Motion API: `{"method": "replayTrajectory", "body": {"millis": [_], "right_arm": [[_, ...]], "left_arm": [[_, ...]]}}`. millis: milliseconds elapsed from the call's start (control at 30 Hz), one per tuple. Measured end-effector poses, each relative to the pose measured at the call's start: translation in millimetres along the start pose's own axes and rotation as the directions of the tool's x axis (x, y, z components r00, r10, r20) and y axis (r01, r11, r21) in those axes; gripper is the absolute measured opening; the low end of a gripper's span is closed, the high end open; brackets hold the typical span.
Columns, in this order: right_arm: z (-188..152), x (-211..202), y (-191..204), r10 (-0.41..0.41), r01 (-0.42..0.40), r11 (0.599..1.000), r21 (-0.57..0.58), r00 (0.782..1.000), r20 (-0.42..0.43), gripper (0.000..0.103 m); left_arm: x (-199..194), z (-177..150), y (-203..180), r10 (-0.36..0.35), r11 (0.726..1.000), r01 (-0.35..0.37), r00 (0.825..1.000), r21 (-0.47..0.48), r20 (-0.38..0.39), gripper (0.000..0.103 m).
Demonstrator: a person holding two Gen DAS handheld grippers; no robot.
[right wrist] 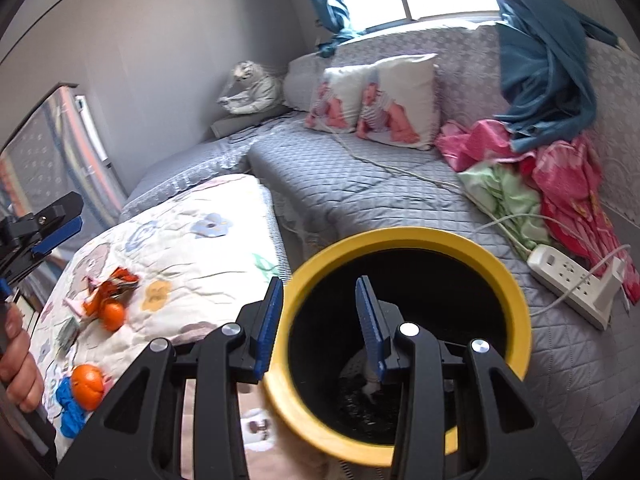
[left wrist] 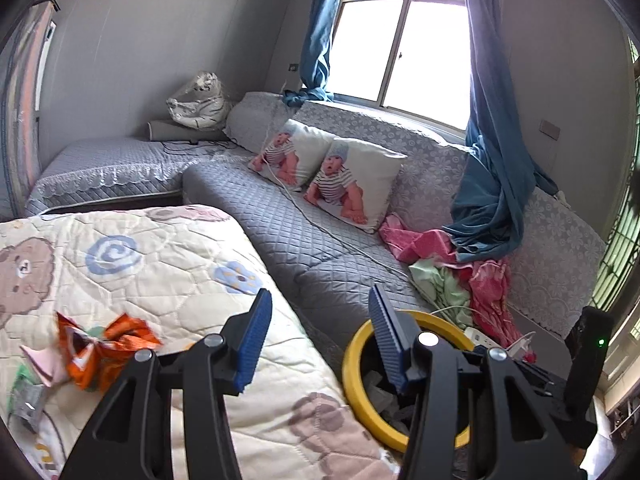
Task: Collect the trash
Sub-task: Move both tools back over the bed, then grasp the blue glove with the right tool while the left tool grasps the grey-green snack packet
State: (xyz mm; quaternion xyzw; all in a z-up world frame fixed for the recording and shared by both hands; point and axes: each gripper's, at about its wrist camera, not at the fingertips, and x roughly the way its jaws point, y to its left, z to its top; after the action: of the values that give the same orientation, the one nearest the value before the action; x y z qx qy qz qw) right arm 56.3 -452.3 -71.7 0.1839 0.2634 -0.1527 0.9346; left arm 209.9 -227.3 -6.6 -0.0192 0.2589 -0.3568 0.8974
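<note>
The yellow-rimmed bin (right wrist: 400,320) sits low between the quilt-covered table and the grey sofa, and the right gripper (right wrist: 320,320) straddles its near rim: 1 blue pad outside the wall, the other inside the black well. The jaws stand apart, and I cannot tell whether they actually pinch the rim. The bin's bottom is dark; a few pale scraps lie down there, too dim to name. In the left wrist view the same bin (left wrist: 356,364) is half hidden behind that camera's own finger.

The left gripper (left wrist: 316,336) hangs open over the quilt's edge, holding nothing. From the right wrist view it (right wrist: 44,236) is cut off at the frame's left side, with the person's fingers (right wrist: 18,364) wrapped on the handle below it.

On the cartoon quilt (left wrist: 160,264) lies a crumpled orange wrapper (left wrist: 104,344), with a pink paper scrap (left wrist: 44,364) touching it and a small grey packet (left wrist: 28,404) nearby, partly cropped. The right wrist view adds 2 orange round things, 1 beside the wrapper (right wrist: 111,315) and 1 nearer (right wrist: 87,386) on a blue crumple (right wrist: 70,410); both are blurred.

Farther out, the grey quilted sofa (right wrist: 360,200) carries 2 baby-print cushions (left wrist: 356,184), a heap of pink and green cloth (right wrist: 552,184) under a slumped blue curtain (left wrist: 492,196), and a white power strip (right wrist: 572,284) with cords trailing.
</note>
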Motion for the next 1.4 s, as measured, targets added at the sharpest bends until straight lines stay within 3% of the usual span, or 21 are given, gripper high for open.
{"method": "replayTrajectory", "body": {"millis": [167,267,533,733,933,1067,1400], "right_arm": [[-3,-3,47,0.116,-0.117,0.990,-0.081,0.993,-0.024,0.036],[-9,2,78,0.197,-0.205,0.970,-0.130,0.977,-0.076,0.036],[-44,20,158,0.370,-0.426,0.885,-0.187,0.889,-0.270,0.041],[-71,22,207,0.420,-0.517,0.824,-0.232,0.832,-0.364,0.044],[-98,-1,256,0.466,-0.606,0.709,-0.361,0.786,-0.406,0.045],[-120,-10,275,0.429,-0.602,0.660,-0.450,0.793,-0.431,0.045],[-141,-1,282,0.384,-0.614,0.648,-0.451,0.775,-0.502,0.048]], "left_arm": [[-31,-5,52,0.112,0.994,-0.112,0.994,-0.002,0.011,0.047],[-48,-10,89,0.168,0.985,-0.168,0.986,-0.037,-0.001,0.049],[-97,-38,172,0.290,0.950,-0.291,0.957,-0.114,-0.032,0.060],[-114,-63,213,0.324,0.932,-0.334,0.942,-0.144,-0.086,0.066],[-115,-82,234,0.336,0.923,-0.354,0.933,-0.150,-0.133,0.067],[-107,-90,247,0.330,0.920,-0.356,0.929,-0.164,-0.168,0.067],[-85,-96,252,0.308,0.929,-0.345,0.922,-0.134,-0.236,0.067]]}}
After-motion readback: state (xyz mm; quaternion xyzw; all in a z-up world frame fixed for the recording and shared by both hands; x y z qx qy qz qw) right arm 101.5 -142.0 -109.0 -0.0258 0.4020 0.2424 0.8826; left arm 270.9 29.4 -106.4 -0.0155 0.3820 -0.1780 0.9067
